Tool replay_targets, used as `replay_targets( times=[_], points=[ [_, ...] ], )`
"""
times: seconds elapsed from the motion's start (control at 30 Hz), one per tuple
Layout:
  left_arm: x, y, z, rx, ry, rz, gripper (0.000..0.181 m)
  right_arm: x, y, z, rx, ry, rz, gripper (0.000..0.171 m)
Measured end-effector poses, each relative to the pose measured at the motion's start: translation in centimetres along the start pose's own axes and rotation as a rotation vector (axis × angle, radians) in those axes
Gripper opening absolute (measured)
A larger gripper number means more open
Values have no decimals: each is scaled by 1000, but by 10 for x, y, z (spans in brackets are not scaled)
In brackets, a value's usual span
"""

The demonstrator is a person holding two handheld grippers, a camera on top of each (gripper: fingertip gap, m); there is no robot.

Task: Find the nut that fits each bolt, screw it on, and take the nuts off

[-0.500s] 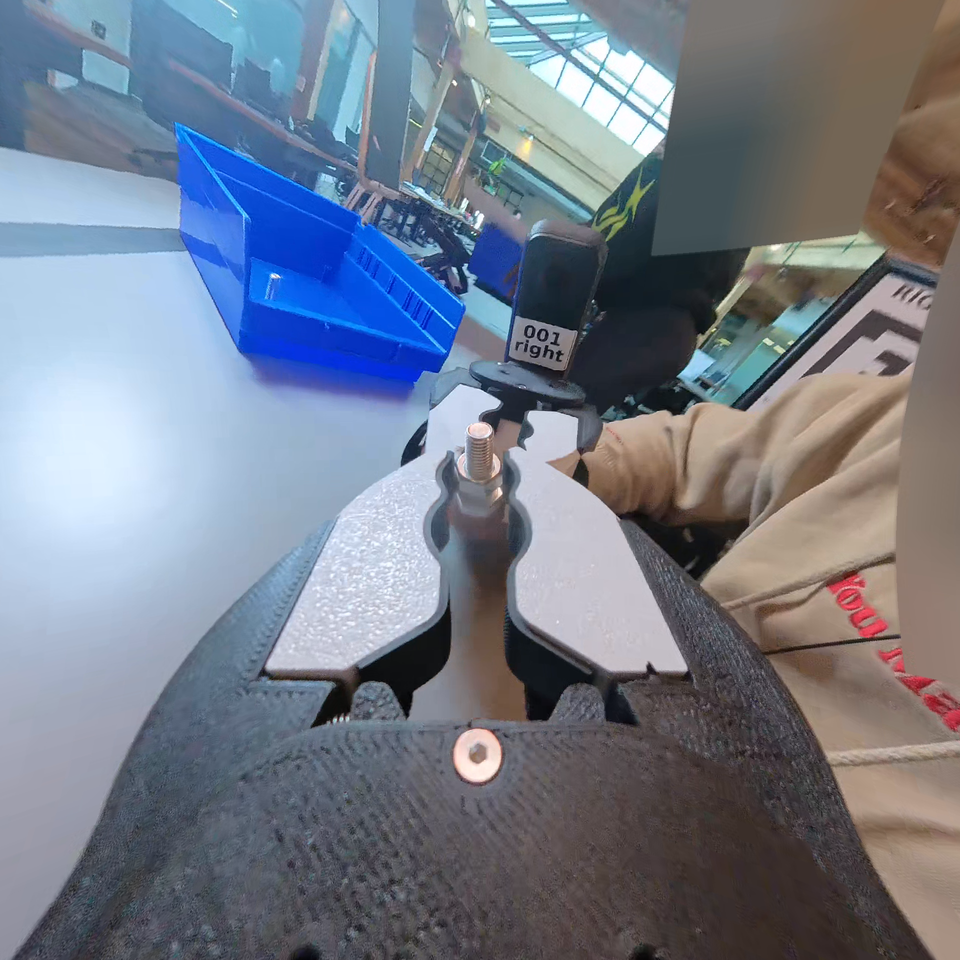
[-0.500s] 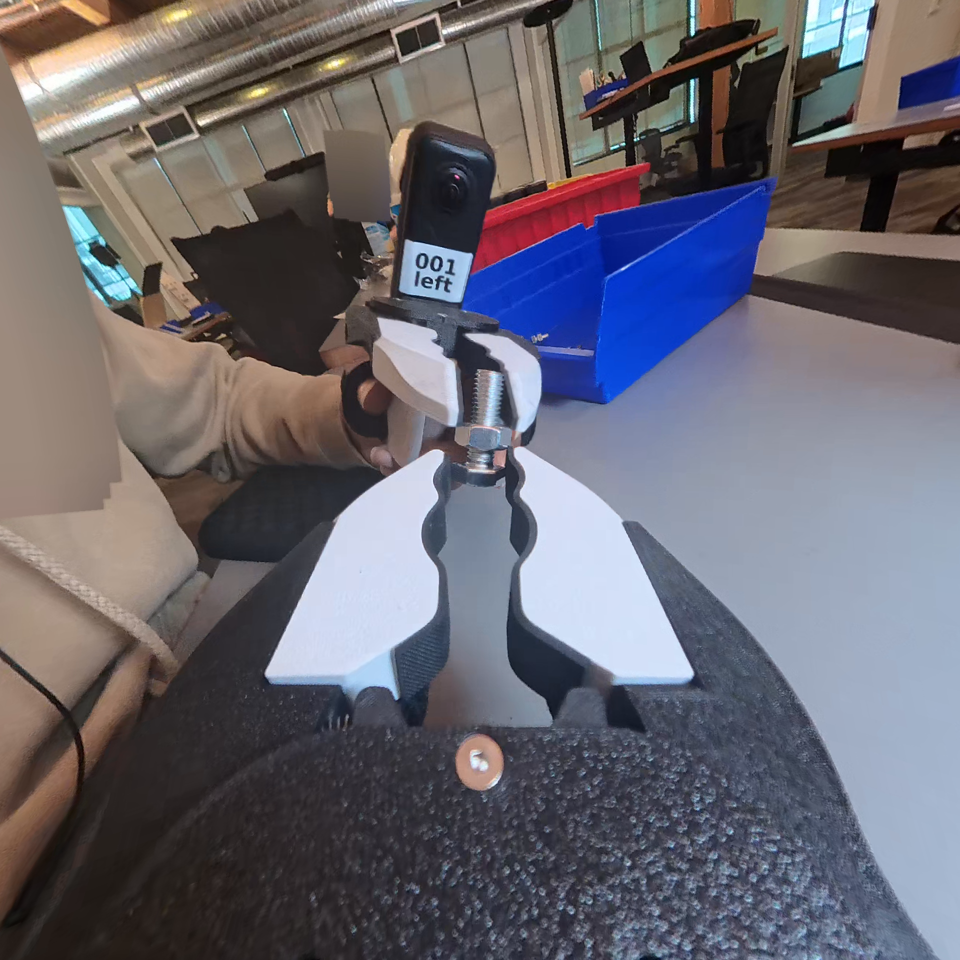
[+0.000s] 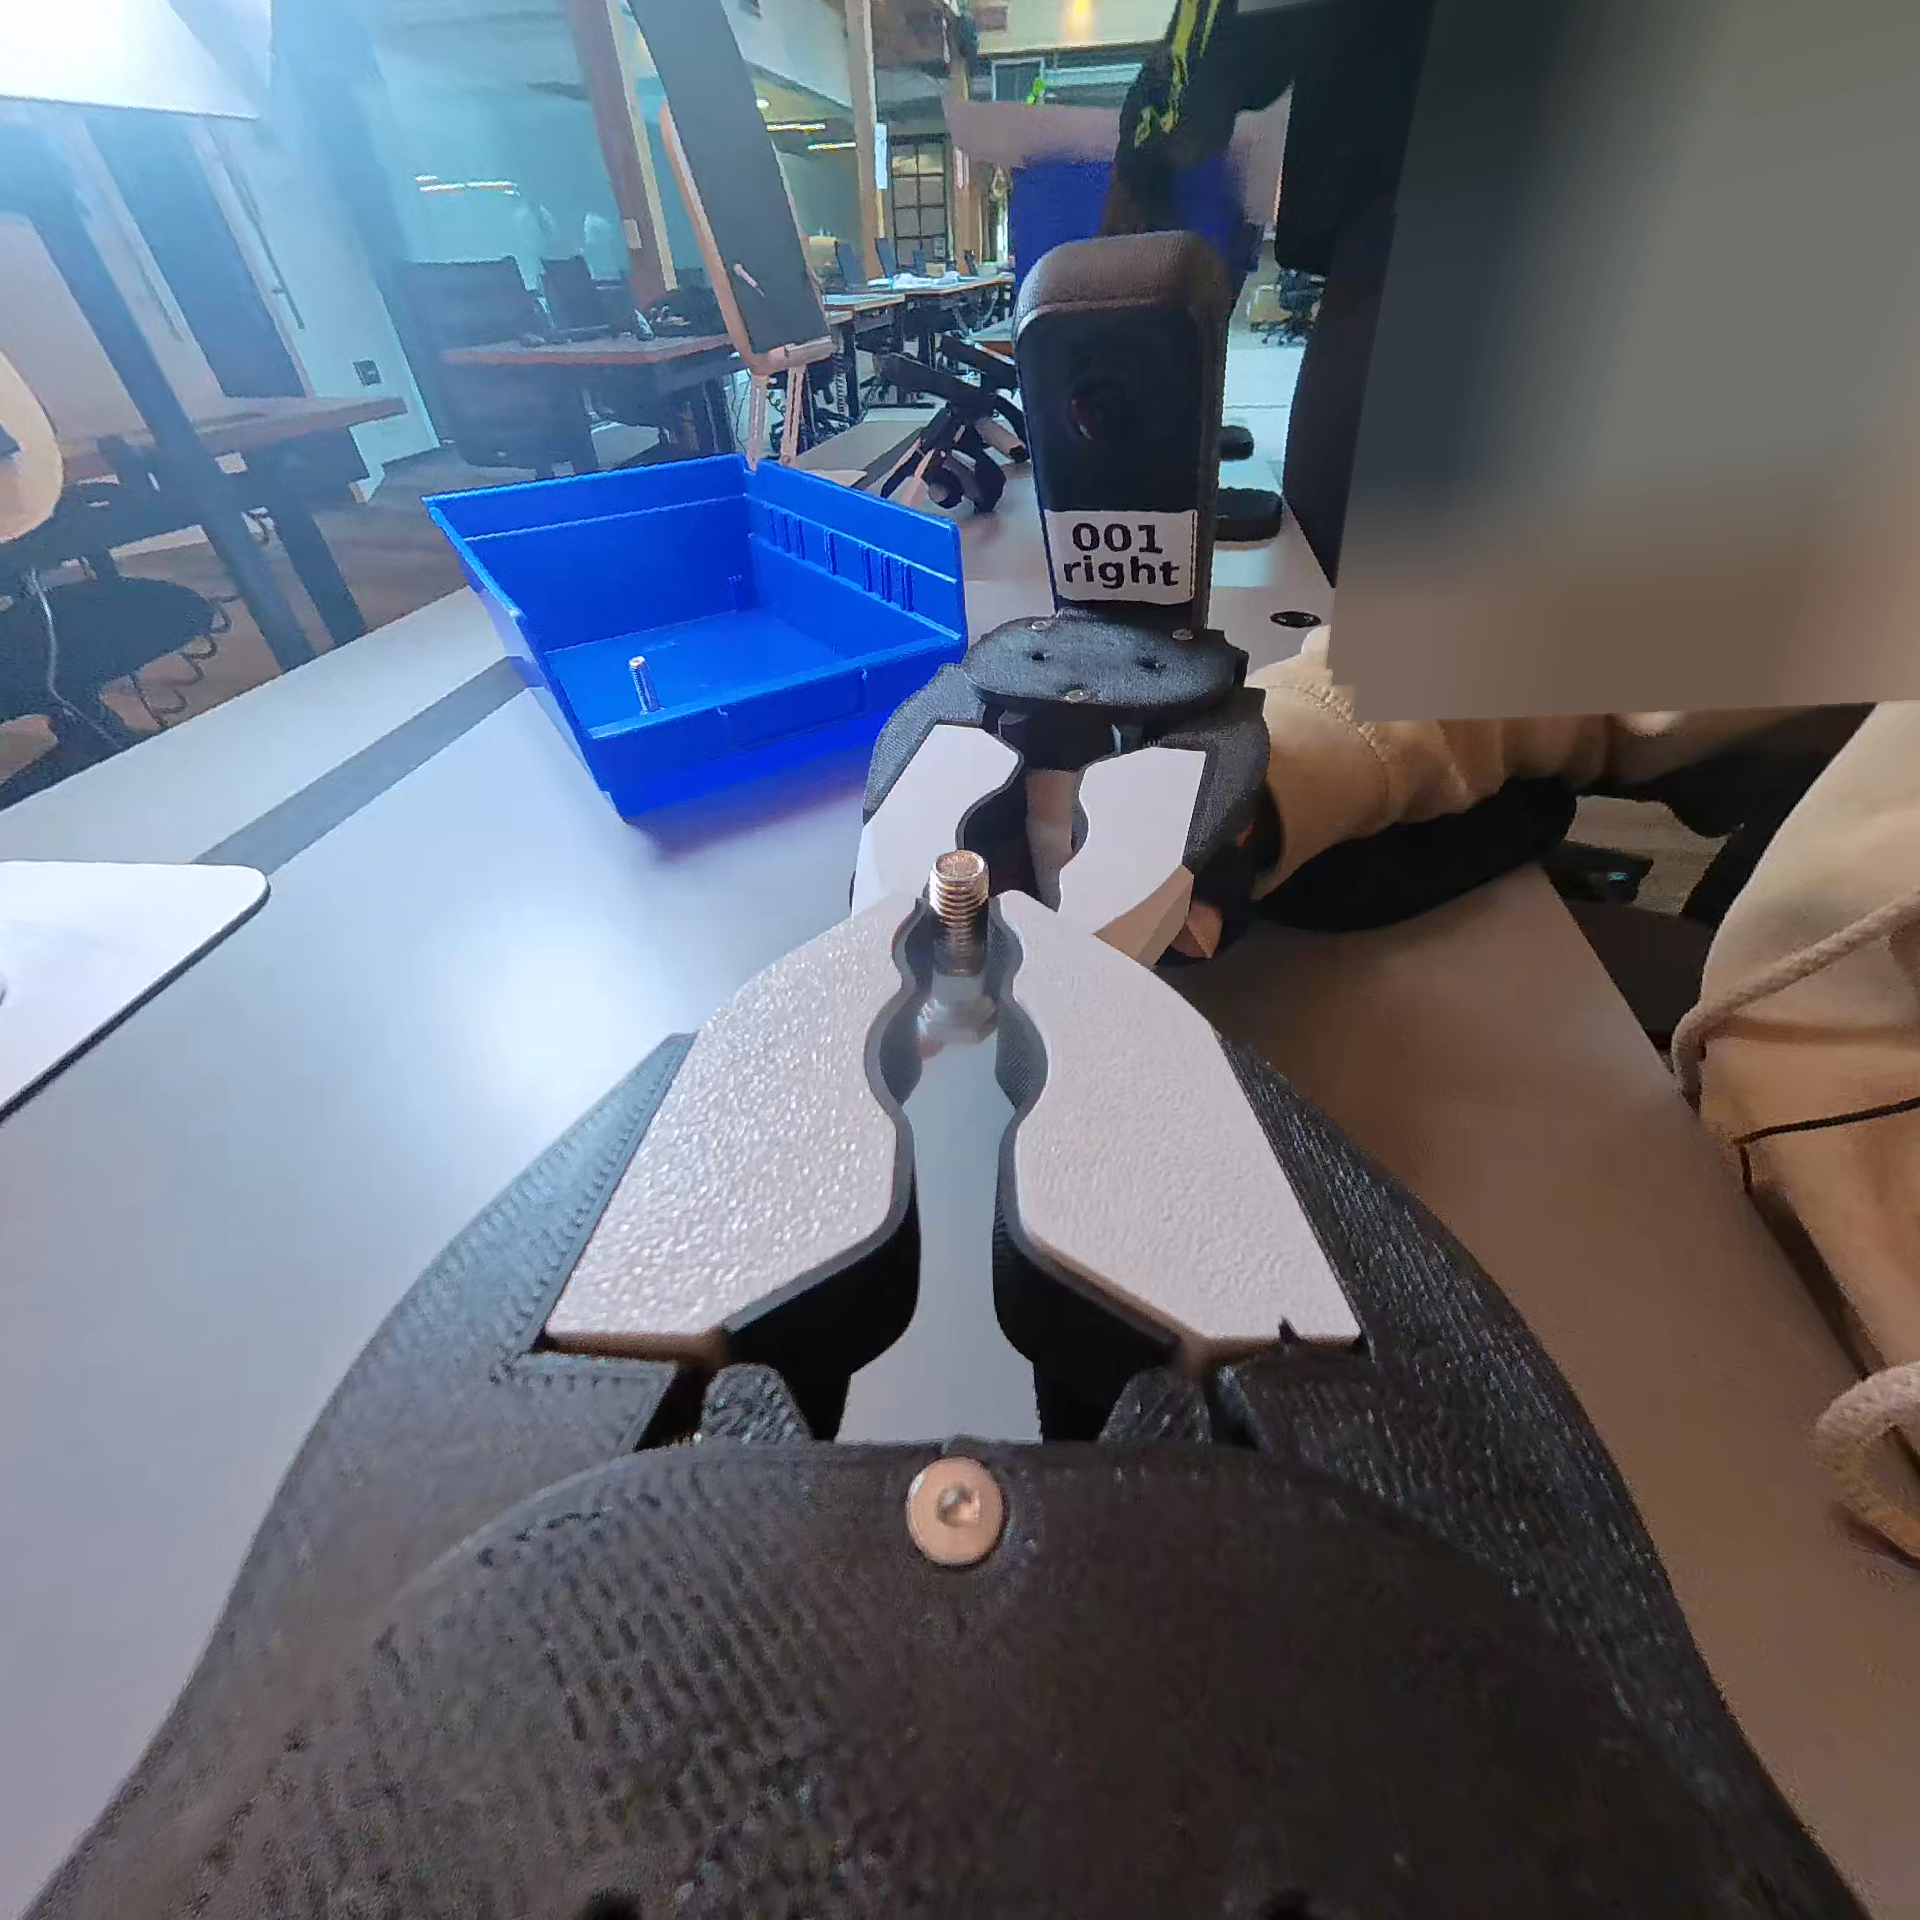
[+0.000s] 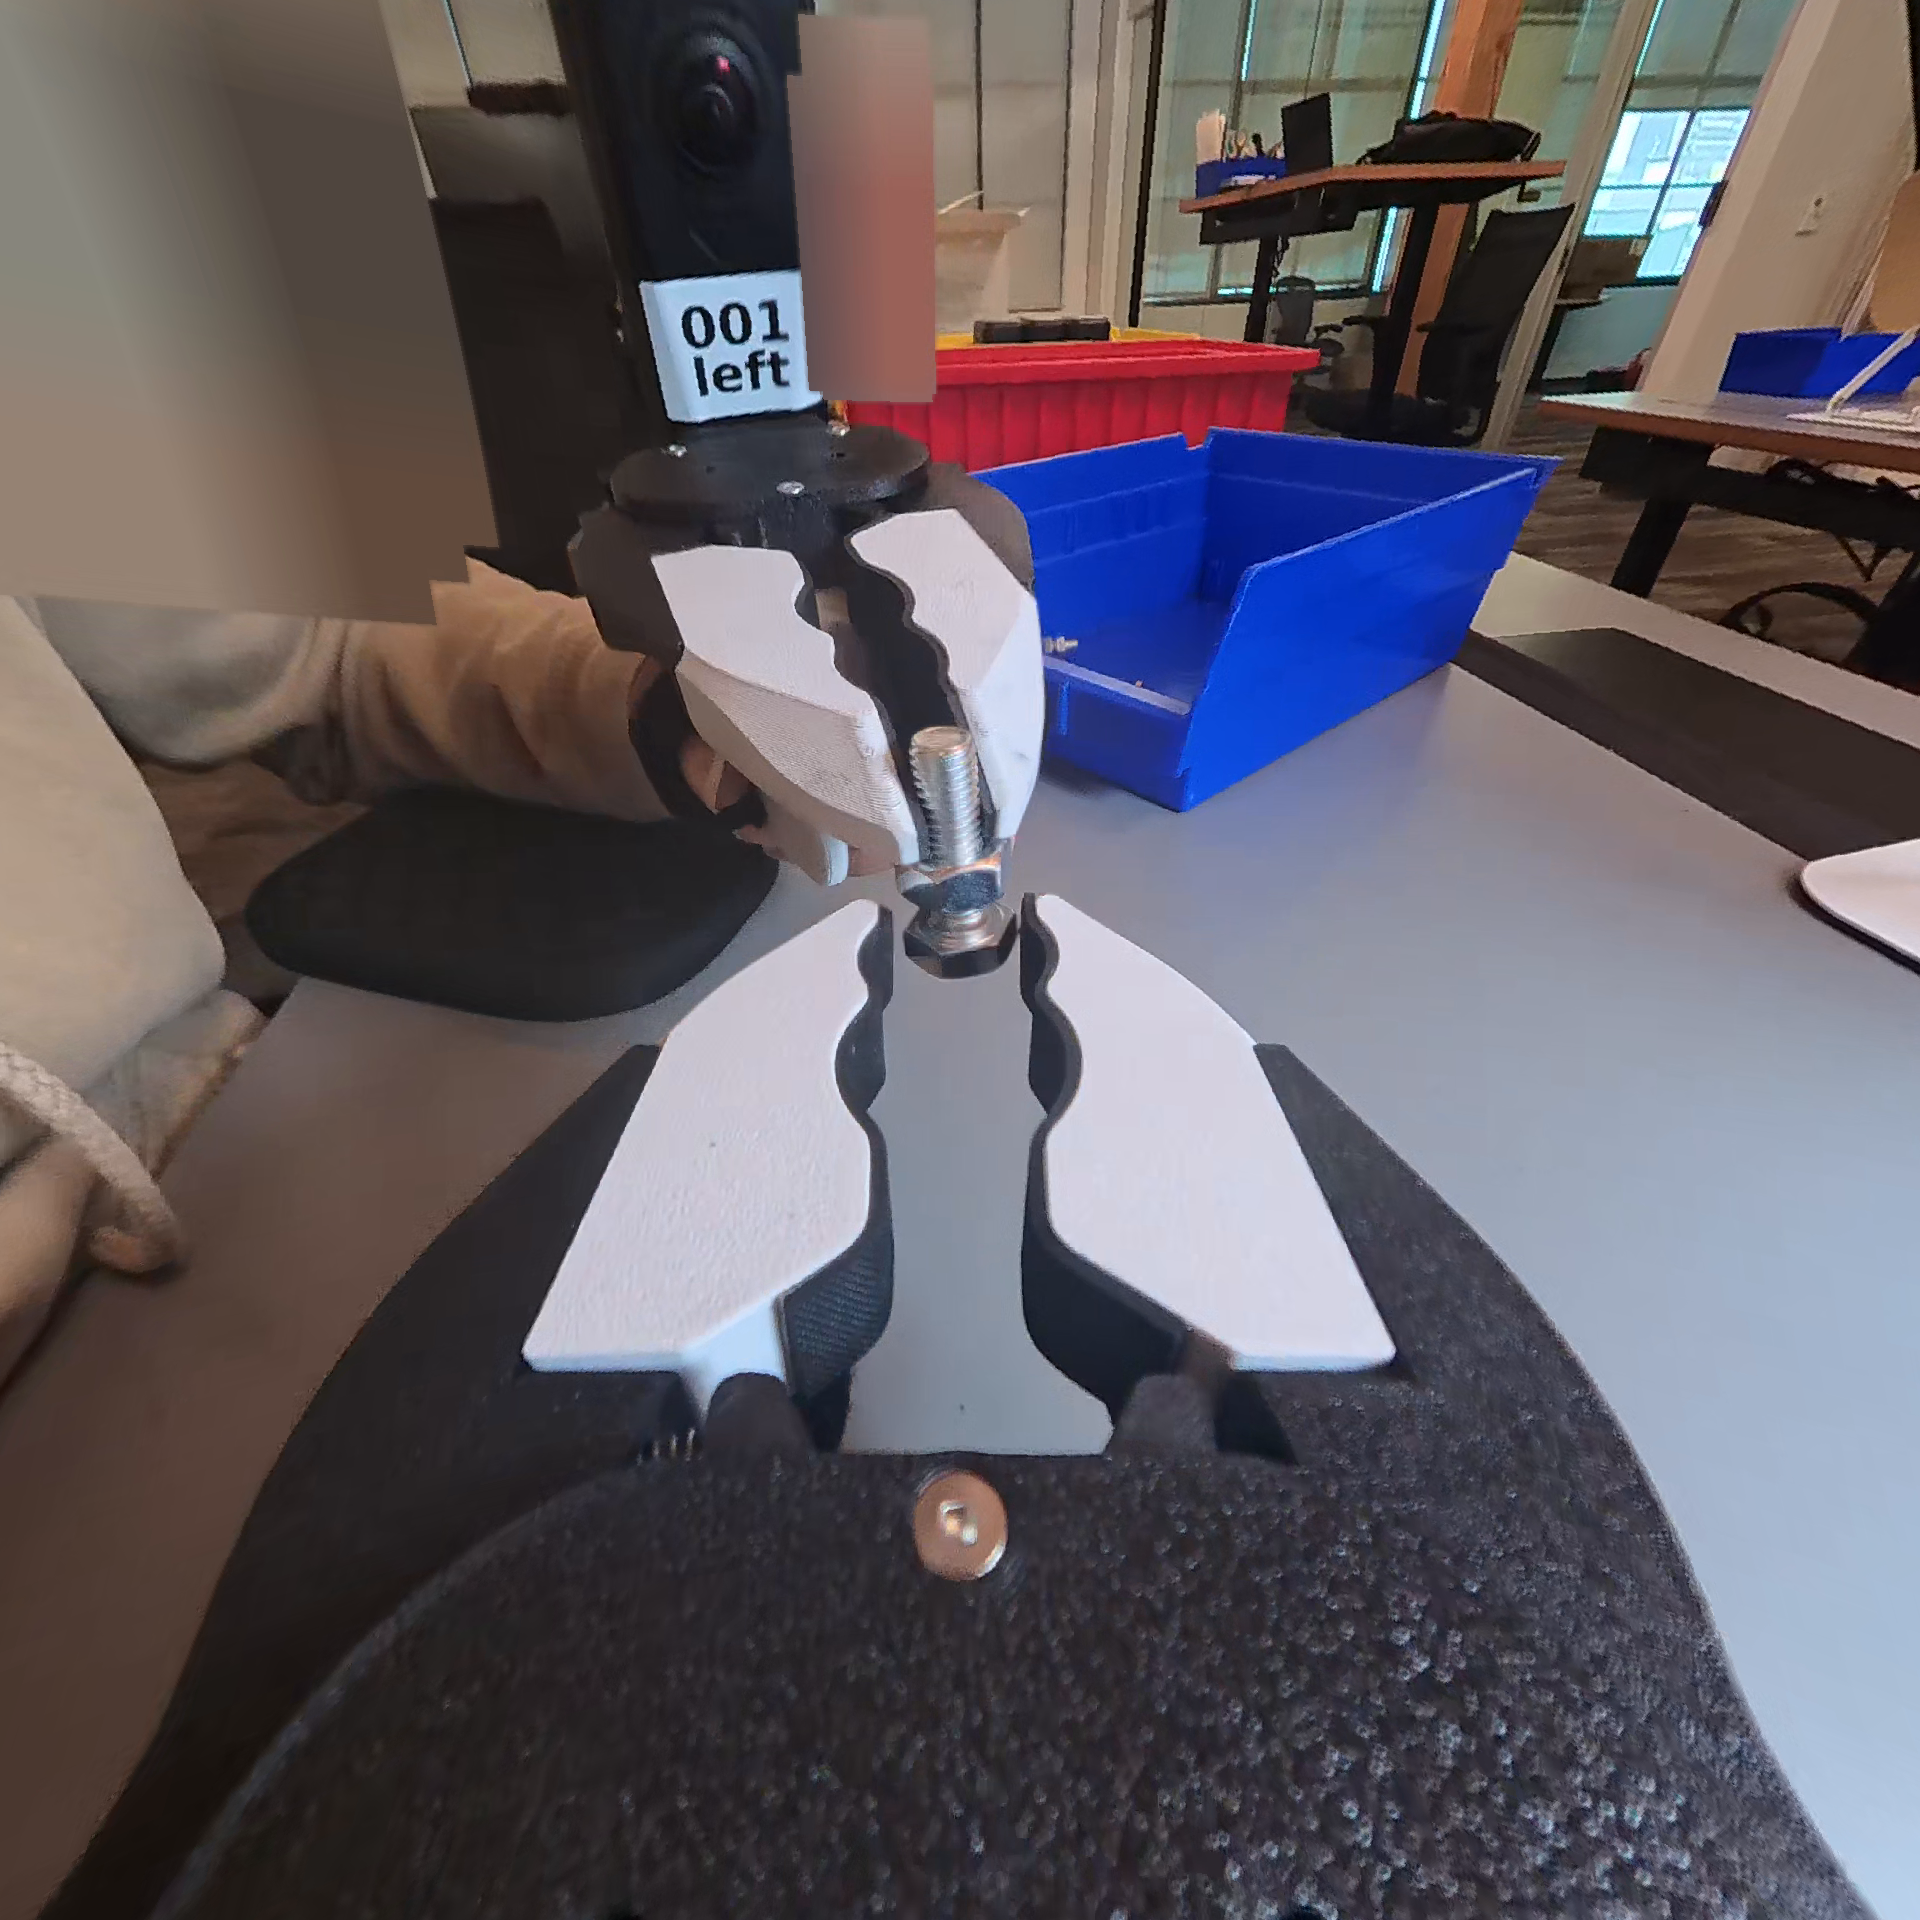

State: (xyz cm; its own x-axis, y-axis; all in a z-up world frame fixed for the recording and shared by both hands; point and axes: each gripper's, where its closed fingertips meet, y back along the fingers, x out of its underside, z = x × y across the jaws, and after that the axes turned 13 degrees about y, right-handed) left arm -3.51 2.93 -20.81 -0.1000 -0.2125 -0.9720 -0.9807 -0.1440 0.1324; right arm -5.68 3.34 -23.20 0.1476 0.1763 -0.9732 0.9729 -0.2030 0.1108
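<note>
Over the grey table (image 3: 364, 1039), at about 10 o'clock from the left gripper's tips in the left wrist view, sits a white board (image 3: 94, 966) at the frame's edge. Farther back, near 11 o'clock, a blue bin (image 3: 717, 634) rests on the tabletop with a lone bolt (image 3: 643, 682) standing upright on its floor.

At centre, the left gripper (image 3: 961, 971) is closed tight on a silver bolt (image 3: 958, 914); the threaded end pokes up past the fingertips while the hex nut (image 3: 951, 1013) sits in the notch between the jaws. Just beyond, at 12 to 1 o'clock, the right gripper (image 3: 1049, 831) faces it, held by a person in a beige sleeve (image 3: 1382, 769).

Seen from the right wrist view, the left gripper (image 4: 940, 800) hangs at 12 o'clock with the bolt (image 4: 943, 800) upright, a nut (image 4: 951, 881) against its fingertips and the hex head (image 4: 956, 940) lowest. The right gripper (image 4: 956, 935) stands partly open, its fingers (image 4: 769, 1122) flanking that hex head; it seems there is a sliver of gap on each side, though contact is hard to rule out from this angle. Toward 1 o'clock lies the blue bin (image 4: 1351, 582), with a red bin (image 4: 1101, 395) behind it, and at 3 o'clock the white board's corner (image 4: 1870, 904).
</note>
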Motion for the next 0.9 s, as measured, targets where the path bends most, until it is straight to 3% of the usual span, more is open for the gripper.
replay_targets(
  times=[0.23,0.57,0.9],
  points=[
    [4,-1,-3,-5,-64,23,10,3,0,1,25,97,41,20],
    [6,0,2,12,22,32,10,8,-1,0,24,91,66,21],
    [0,-1,13,-81,97,0,9,6,-4,-11,125,59,76,21]
  ],
)
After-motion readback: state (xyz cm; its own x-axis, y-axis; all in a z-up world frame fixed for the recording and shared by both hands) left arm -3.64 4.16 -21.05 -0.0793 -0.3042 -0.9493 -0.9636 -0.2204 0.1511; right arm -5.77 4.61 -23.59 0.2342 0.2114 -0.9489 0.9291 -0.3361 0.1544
